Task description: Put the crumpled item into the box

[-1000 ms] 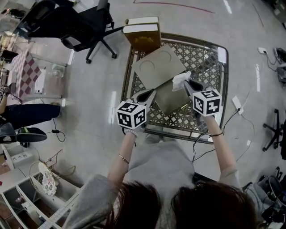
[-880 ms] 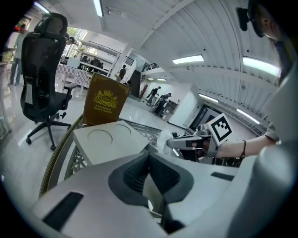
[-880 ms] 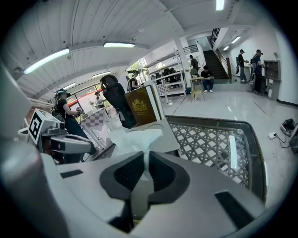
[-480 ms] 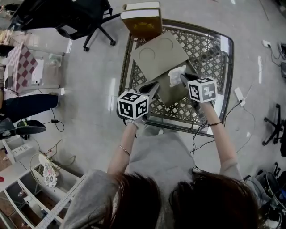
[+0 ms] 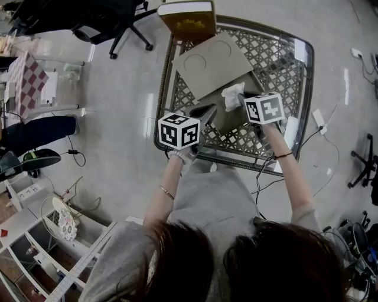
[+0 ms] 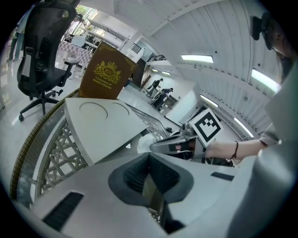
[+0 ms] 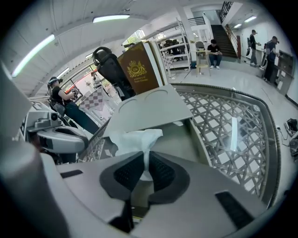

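A white crumpled tissue [image 5: 234, 96] hangs over the open grey box [image 5: 233, 120] on the lattice table [image 5: 302, 88]. My right gripper [image 5: 239, 104] is shut on it. In the right gripper view the tissue [image 7: 136, 138] sticks out past the pads of the gripper [image 7: 145, 169], above the box's inside [image 7: 179, 139]. The box's lid [image 5: 209, 62] stands tilted open behind. My left gripper [image 5: 210, 112] is shut on the box's near left wall; a thin olive strip of that wall [image 6: 152, 197] shows between the pads of the gripper [image 6: 151, 186].
A brown carton with a gold crest [image 5: 188, 17] stands at the table's far left corner. A black office chair [image 5: 112, 23] is on the floor beyond it. Cables and a power strip [image 5: 318, 120] lie right of the table. People sit and stand in the background.
Both grippers have come down. The right one has carried the tissue lower and to the left, over the open box. The left one stays at the box's wall.
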A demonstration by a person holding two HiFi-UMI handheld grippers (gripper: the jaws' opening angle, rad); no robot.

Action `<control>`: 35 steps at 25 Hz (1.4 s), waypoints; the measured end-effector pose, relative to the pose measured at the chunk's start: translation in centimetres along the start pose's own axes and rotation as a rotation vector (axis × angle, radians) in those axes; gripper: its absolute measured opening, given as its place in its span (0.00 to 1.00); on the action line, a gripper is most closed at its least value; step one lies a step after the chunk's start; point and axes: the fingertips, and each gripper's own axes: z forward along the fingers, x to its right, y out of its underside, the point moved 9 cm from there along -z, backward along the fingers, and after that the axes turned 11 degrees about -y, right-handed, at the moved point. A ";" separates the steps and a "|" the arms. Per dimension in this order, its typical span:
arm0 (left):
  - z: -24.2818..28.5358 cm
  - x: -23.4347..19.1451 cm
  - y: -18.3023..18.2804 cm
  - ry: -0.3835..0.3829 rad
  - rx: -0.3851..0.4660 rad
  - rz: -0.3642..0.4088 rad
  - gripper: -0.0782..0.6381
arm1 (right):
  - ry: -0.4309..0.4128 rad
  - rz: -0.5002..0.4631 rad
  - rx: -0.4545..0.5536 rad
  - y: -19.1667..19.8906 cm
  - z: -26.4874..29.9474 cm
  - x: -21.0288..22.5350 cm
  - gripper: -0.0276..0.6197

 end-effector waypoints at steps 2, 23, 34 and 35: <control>0.2 0.0 0.2 0.002 -0.009 -0.008 0.13 | -0.003 0.003 -0.027 0.1 0.4 0.1 0.12; 0.9 -0.1 1.2 0.021 -0.036 -0.072 0.13 | 0.038 0.032 -0.099 0.3 1.9 0.7 0.14; 0.8 -0.1 1.4 0.027 -0.036 -0.077 0.13 | 0.060 0.043 -0.075 0.3 1.6 0.7 0.25; 0.8 -0.1 1.4 0.028 -0.035 -0.076 0.13 | 0.058 0.046 -0.070 0.3 1.5 0.7 0.26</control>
